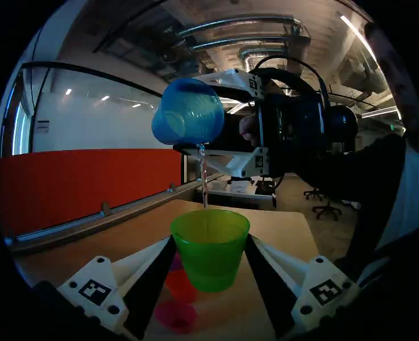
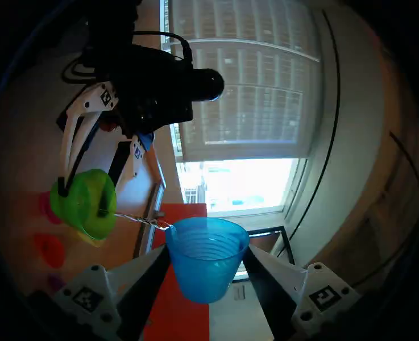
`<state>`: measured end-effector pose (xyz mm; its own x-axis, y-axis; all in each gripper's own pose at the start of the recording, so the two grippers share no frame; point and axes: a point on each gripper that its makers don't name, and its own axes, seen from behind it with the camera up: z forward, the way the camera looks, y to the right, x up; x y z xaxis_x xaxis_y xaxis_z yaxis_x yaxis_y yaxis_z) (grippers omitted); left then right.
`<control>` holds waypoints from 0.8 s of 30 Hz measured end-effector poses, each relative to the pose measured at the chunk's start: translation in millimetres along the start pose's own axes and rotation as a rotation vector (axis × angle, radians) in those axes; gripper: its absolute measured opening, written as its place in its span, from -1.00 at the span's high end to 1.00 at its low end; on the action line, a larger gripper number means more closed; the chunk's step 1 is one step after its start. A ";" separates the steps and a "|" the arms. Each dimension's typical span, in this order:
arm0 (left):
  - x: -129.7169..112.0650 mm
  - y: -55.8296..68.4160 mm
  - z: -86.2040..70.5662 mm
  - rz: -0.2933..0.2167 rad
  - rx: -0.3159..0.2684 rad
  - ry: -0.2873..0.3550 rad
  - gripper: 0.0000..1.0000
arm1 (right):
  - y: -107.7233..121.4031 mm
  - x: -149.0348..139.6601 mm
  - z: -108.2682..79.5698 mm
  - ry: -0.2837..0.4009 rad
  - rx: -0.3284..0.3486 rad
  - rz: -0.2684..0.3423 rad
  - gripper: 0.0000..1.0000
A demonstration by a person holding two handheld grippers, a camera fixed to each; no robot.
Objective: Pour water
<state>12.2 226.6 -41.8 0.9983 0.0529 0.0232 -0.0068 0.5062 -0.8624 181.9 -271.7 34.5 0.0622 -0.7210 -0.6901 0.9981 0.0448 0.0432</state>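
Note:
My left gripper (image 1: 210, 256) is shut on a green cup (image 1: 210, 256), held upright above the wooden table (image 1: 277, 227). Above it, my right gripper (image 1: 200, 131) is shut on a blue cup (image 1: 187, 112) that is tipped over, and a thin stream of water (image 1: 203, 182) falls from its rim into the green cup. In the right gripper view, which is rolled sideways, the blue cup (image 2: 206, 258) sits between my right gripper's (image 2: 206, 261) fingers. The water (image 2: 144, 220) arcs from it to the green cup (image 2: 87, 203), held by the left gripper (image 2: 90, 170).
Pink and red cups (image 1: 178, 298) stand on the table under the green cup, also seen as cups (image 2: 49, 247) in the right gripper view. A red partition wall (image 1: 84, 182) runs along the table's far left edge. Office chairs (image 1: 323, 204) stand on the floor beyond. A person's dark sleeve (image 1: 368, 182) is at the right.

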 end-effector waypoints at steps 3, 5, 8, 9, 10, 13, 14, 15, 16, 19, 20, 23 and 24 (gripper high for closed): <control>0.0 0.0 -0.2 0.001 0.003 0.000 -0.69 | 0.6 1.5 -0.4 0.000 -0.001 -0.009 -0.79; 0.0 0.2 -0.4 0.001 0.002 0.001 -0.69 | 1.5 2.7 -0.7 0.001 -0.002 -0.016 -0.79; 0.2 -0.3 -0.4 0.001 0.002 0.001 -0.69 | 2.6 3.8 -0.6 0.000 -0.003 -0.031 -0.79; 0.2 -0.5 -0.4 0.002 0.002 0.001 -0.69 | 2.8 4.0 -0.6 0.000 -0.003 -0.036 -0.79; 0.3 -0.6 -0.3 0.002 0.003 0.001 -0.69 | 2.9 4.3 -0.6 -0.001 -0.004 -0.042 -0.79; 0.1 -0.7 0.0 0.002 0.003 0.001 -0.69 | 2.7 5.5 -0.9 -0.001 -0.004 -0.057 -0.79; 0.0 -0.7 0.2 0.002 0.002 0.001 -0.69 | 2.4 6.0 -1.1 -0.001 -0.004 -0.061 -0.79; -0.1 -0.6 0.3 0.002 0.002 0.001 -0.69 | 2.2 6.5 -1.4 -0.001 -0.004 -0.064 -0.79; -0.2 -0.5 0.4 0.002 0.002 0.001 -0.69 | 2.1 6.8 -1.6 -0.001 -0.005 -0.068 -0.79; -0.3 -0.6 0.7 0.005 0.005 -0.001 -0.69 | 1.4 7.7 -2.1 -0.001 -0.005 -0.077 -0.79; -0.3 -0.7 0.8 0.007 0.006 -0.001 -0.69 | 1.0 8.0 -2.1 -0.001 -0.005 -0.080 -0.79; -1.0 -0.6 1.2 0.006 0.005 -0.001 -0.70 | -0.6 8.9 -2.3 0.000 -0.004 -0.085 -0.79; -1.2 -0.6 1.4 0.005 0.005 0.000 -0.69 | -1.1 9.2 -2.3 0.001 -0.003 -0.086 -0.79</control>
<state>10.9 227.4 -40.6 0.9983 0.0557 0.0190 -0.0121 0.5099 -0.8601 181.4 -276.8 26.5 -0.0235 -0.7218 -0.6917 0.9997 -0.0150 -0.0183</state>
